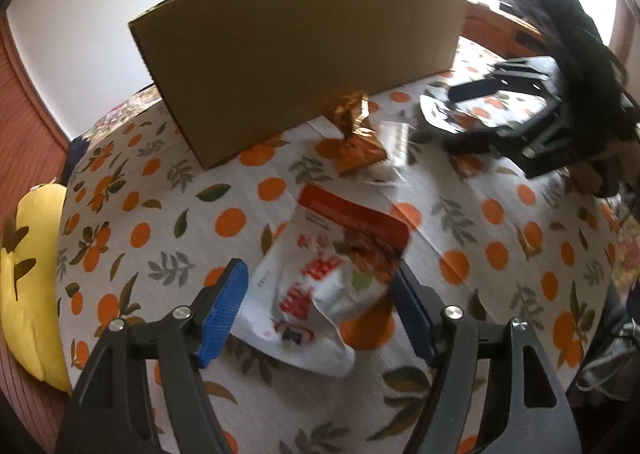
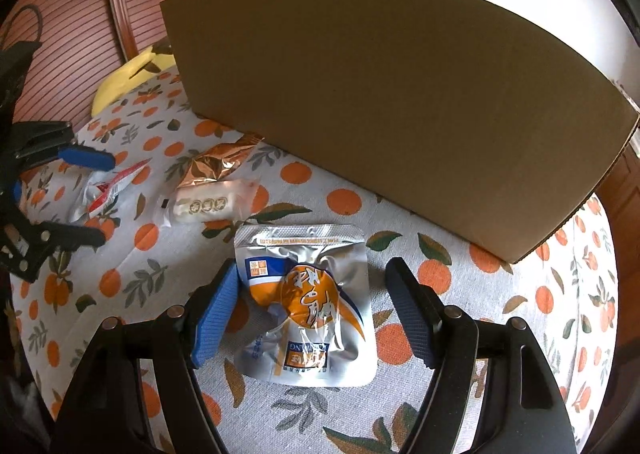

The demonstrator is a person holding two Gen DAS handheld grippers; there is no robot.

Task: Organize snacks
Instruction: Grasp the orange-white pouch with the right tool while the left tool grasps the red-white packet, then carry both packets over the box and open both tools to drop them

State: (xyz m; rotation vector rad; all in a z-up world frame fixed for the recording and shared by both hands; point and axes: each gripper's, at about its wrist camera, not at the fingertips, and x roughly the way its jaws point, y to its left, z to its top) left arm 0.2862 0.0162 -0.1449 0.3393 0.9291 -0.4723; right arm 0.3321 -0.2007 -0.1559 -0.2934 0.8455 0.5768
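Snacks lie on a tabletop [image 2: 520, 334] covered with a cloth printed with oranges and leaves, in front of a large cardboard box [image 2: 400, 114] that stands on the same cloth. The left tool [image 1: 320, 294] points down over a white and red snack bag [image 1: 320, 278]. The bag lies crumpled between its blue pads [image 1: 224, 306]; the tool is released, and I cannot tell if the right pad touches the bag's edge, because this picture is blurred. Beyond this bag, close to the box, lie a golden foil packet [image 1: 356, 134] and a small white packet [image 2: 212, 202] just beside it.

The right tool [image 2: 312, 314] is also released. A silver pouch with an orange and blue label [image 2: 308, 306] lies flat between its fingers; the left pad is very close to the pouch's edge, the right pad stands clearly apart from it. From the right wrist view, the left tool is seen at the far left, over the white and red bag. A yellow cushion [image 1: 28, 274] lies beyond the edge of the cloth.
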